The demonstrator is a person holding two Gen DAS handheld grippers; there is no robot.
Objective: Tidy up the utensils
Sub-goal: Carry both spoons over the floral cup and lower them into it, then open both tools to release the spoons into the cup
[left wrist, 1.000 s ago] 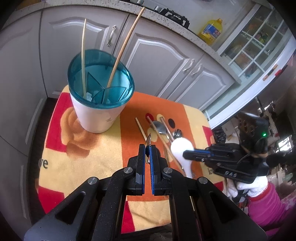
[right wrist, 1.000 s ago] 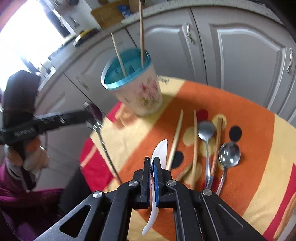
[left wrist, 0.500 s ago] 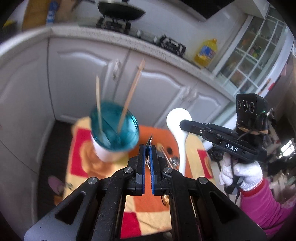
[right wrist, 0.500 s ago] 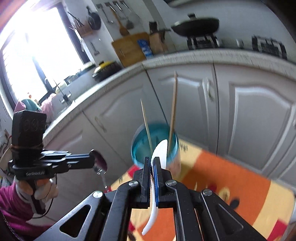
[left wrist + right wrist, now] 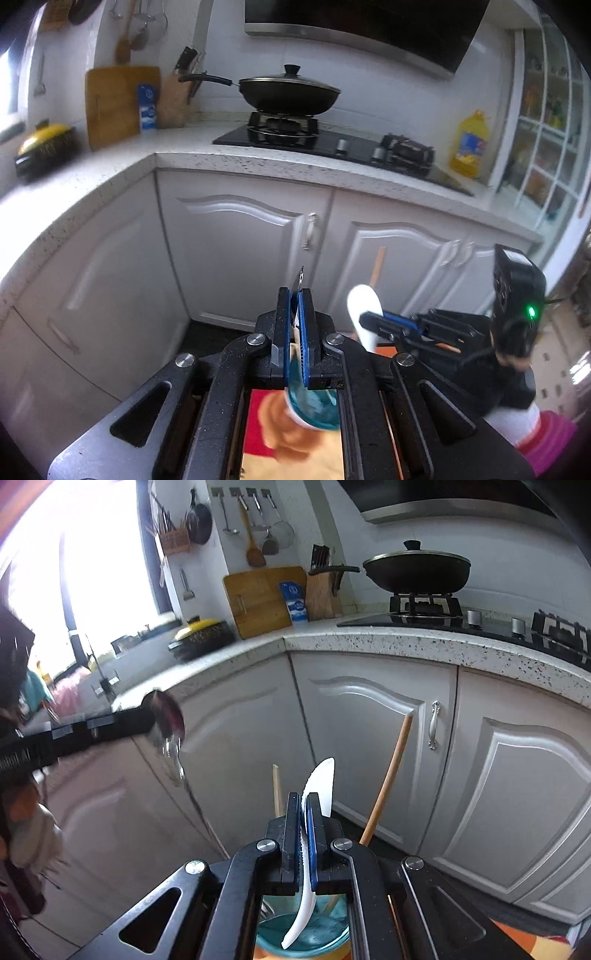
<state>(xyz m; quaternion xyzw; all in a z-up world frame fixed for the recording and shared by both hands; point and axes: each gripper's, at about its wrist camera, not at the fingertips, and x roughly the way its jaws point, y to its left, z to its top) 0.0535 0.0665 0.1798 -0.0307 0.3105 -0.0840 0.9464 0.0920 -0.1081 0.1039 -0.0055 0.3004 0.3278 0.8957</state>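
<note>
A shiny metal spoon [image 5: 166, 722] is gripped by the closed left gripper [image 5: 294, 314], bowl uppermost. Directly below the right gripper [image 5: 303, 812], closed on an upright white plastic spoon [image 5: 317, 786], the teal-rimmed utensil cup [image 5: 303, 936] is seen; the right is judged nearer.

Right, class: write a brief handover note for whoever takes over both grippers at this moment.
Left gripper: shut on a metal spoon, bowl up.
Right gripper: shut on a white spoon, its handle hanging over the holder.
Holder: just below both grippers, two chopsticks standing in it.
Done: both spoons picked up.
Left: drop each spoon into the holder; nothing else on the mat shows now.
</note>
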